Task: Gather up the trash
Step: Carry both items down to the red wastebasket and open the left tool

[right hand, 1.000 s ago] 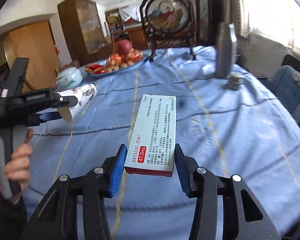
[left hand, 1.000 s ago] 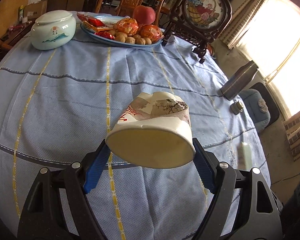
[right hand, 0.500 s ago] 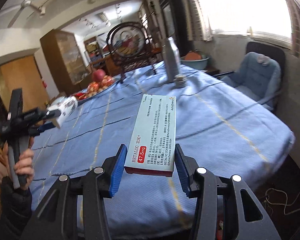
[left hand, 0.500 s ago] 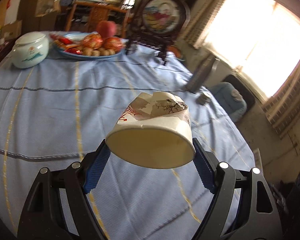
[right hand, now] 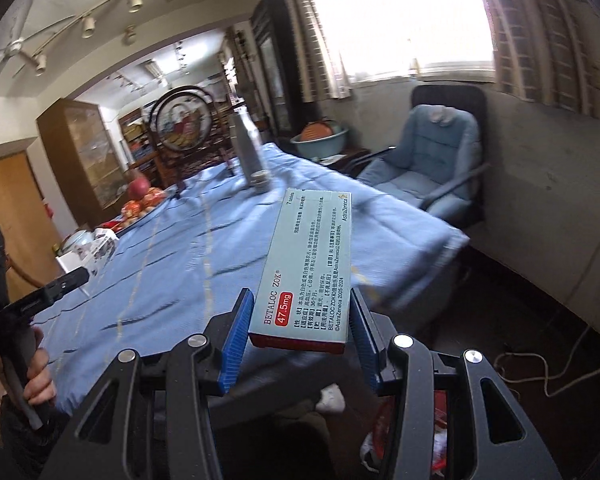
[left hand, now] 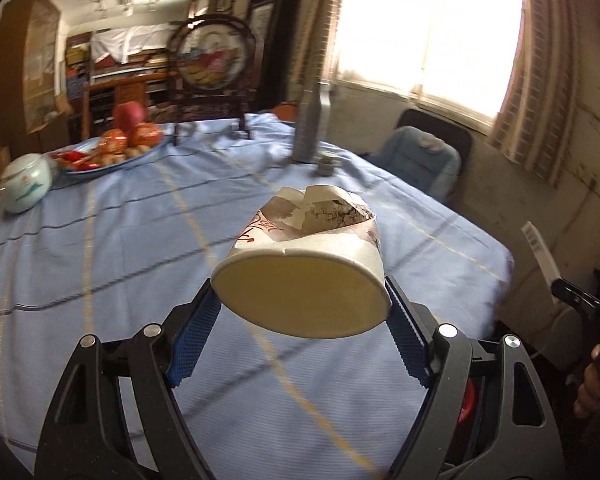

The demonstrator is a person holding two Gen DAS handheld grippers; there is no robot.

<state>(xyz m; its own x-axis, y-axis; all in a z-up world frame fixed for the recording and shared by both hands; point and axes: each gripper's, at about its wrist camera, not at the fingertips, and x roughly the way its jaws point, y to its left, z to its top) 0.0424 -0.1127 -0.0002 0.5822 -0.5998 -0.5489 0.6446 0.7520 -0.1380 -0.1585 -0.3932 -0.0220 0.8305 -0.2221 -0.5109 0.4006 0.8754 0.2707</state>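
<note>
Both tongs loaded with light trash, carried out past the table's edge

Nearest in each wrist view is the load: the left gripper (left hand: 300, 340) is clamped across the base of a crumpled paper cup (left hand: 306, 264), its torn rim pointing away; the right gripper (right hand: 300, 332) pinches the near end of a flat medicine box (right hand: 310, 264), which juts forward between the pads. Both look light; the cup is soft and would crush under more squeeze, so the stiffer base is the sound hold, and the box is stiff but smooth, best gripped across its narrow sides. Beyond lies the blue-clothed table (left hand: 100, 264), with a fruit plate (left hand: 108, 160) at its far edge.
</note>
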